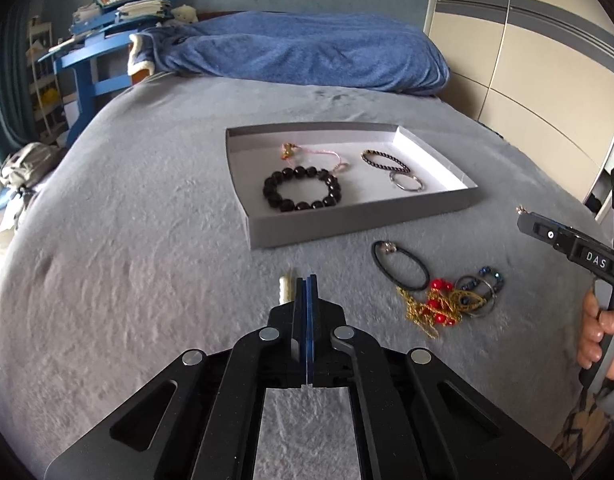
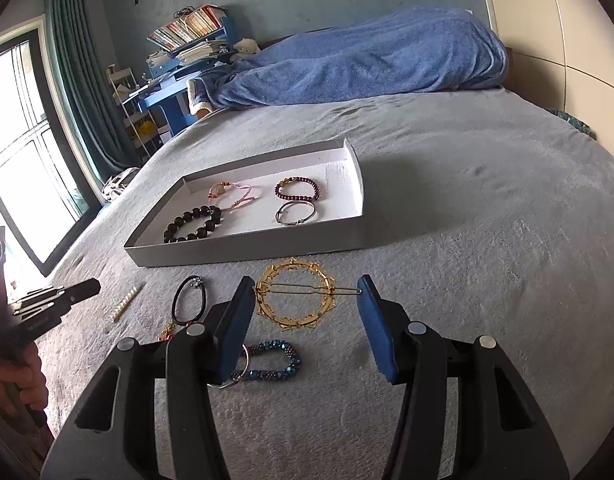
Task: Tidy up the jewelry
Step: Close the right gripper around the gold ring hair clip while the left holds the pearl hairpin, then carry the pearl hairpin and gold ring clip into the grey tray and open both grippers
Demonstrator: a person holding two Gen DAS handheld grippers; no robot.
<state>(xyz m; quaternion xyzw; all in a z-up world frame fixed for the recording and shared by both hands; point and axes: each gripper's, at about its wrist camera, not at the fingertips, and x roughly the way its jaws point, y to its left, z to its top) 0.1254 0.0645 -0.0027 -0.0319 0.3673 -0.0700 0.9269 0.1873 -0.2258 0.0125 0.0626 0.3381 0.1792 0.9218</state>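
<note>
**Gold hair clip being framed by the spread right tongs**

Gold filigree is being lined up at the centre of the right wrist view: a round gold hair clip (image 2: 294, 300) is lying on the grey bedspread (image 2: 487, 240), and the right gripper (image 2: 305, 320) is being held around it with its blue pads (image 2: 235, 320) spread wide, nothing pinched. The clip's thin wire pin appears to be touching the right pad tip, though actual contact cannot be told. The grey tray (image 2: 247, 250) is sitting just above the clip in frame, with four bracelets already laid inside, a black bead bracelet (image 2: 193, 225) among them.

The left gripper (image 1: 305, 292) is being held low at centre frame with its pads pressed together; nothing is seen between them. A small cream comb (image 1: 285, 289) is lying just beside its tip.

Judged from here, the flat clip could be skated across the plush fabric, or its pin snagged, if the pads are being closed off-centre. The teal bead bracelet (image 2: 267, 362), lying under the left pad, could be dragged along.

The gold clip itself is not being shown in the left view; there, a tangle of gold chain and red beads (image 1: 433, 306) is being shown at lower right, largely hidden in the right view.
</note>
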